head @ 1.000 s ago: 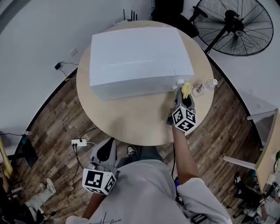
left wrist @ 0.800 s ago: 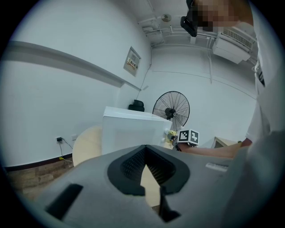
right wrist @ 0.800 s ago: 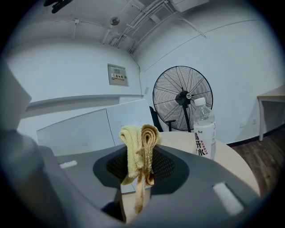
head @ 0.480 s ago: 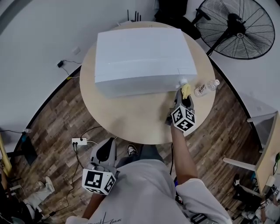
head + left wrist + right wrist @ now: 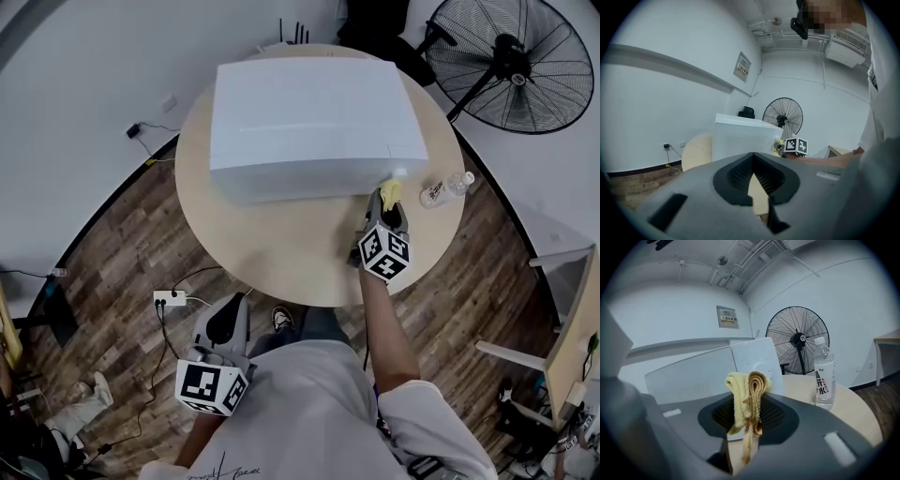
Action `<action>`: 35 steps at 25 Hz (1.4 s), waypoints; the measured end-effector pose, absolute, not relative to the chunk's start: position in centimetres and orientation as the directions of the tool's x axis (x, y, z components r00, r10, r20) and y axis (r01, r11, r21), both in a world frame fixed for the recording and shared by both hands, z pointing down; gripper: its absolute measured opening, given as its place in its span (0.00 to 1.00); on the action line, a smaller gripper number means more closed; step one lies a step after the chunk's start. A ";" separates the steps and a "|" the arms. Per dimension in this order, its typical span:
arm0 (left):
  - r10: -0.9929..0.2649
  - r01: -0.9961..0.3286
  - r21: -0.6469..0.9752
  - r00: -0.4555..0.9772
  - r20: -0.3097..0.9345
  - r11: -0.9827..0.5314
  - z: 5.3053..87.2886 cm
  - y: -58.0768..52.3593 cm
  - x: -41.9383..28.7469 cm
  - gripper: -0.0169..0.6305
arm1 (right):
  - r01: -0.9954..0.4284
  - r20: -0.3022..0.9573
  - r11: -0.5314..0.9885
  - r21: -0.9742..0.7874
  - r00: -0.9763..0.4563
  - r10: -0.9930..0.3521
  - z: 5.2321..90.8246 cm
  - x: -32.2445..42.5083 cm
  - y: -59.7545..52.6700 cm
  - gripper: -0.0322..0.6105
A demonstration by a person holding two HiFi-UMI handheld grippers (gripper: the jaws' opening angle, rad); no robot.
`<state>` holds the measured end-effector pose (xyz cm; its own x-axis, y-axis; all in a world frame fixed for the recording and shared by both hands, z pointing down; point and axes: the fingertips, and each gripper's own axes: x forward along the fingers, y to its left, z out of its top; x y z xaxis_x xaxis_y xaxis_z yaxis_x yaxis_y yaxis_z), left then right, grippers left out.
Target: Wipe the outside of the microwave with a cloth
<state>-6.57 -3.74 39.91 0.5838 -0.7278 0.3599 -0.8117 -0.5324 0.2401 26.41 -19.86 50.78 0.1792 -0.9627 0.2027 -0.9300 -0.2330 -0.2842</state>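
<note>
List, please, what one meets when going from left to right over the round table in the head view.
microwave → cloth → water bottle

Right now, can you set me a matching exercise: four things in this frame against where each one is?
Things:
1 cloth
2 bottle
3 fan
4 left gripper

Places:
A on the floor past the table
B held low, off the table
C clamped in the right gripper
D on the table beside the microwave

Pairs: 1-C, 2-D, 3-A, 4-B
</note>
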 end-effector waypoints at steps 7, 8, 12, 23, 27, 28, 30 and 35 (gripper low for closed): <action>-0.732 -0.815 0.240 0.580 0.358 -0.528 39.7 -3.7 -6.9 0.01 | -0.956 0.186 -0.166 -0.242 0.122 -0.975 49.9 23.1 -21.4 0.24; -0.733 -0.815 0.238 0.579 0.358 -0.527 39.6 -3.7 -6.9 0.01 | -0.958 0.185 -0.163 -0.238 0.120 -0.975 49.8 22.6 -21.5 0.24; -0.741 -0.823 0.240 0.568 0.359 -0.515 39.7 -3.6 -7.3 0.01 | -0.965 0.189 -0.134 -0.226 0.092 -0.978 49.9 20.7 -21.6 0.24; -0.759 -0.841 0.252 0.540 0.363 -0.478 40.2 -2.8 -8.7 0.01 | -0.974 0.195 -0.031 -0.224 -0.014 -0.981 50.2 15.3 -22.0 0.24; -0.765 -0.846 0.257 0.533 0.361 -0.467 40.3 -2.6 -9.4 0.01 | -0.972 0.195 0.002 -0.234 -0.049 -0.980 50.2 13.8 -22.2 0.24; -0.767 -0.847 0.258 0.530 0.362 -0.464 40.3 -2.6 -9.5 0.01 | -0.972 0.194 0.009 -0.234 -0.056 -0.979 50.1 13.4 -22.2 0.24; -0.770 -0.851 0.259 0.524 0.363 -0.457 40.4 -2.5 -9.8 0.01 | -0.973 0.194 0.025 -0.232 -0.071 -0.978 50.1 12.7 -22.3 0.24; -0.782 -0.860 0.263 0.508 0.361 -0.437 40.5 -2.3 -10.9 0.01 | -0.972 0.195 0.056 -0.229 -0.102 -0.975 50.3 10.7 -22.5 0.24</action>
<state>-10.88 -2.26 40.48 0.5078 -0.7822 0.3609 -0.8601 -0.4367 0.2635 10.70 -22.46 50.26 -0.1021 -0.9754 0.1954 -0.9718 0.0558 -0.2290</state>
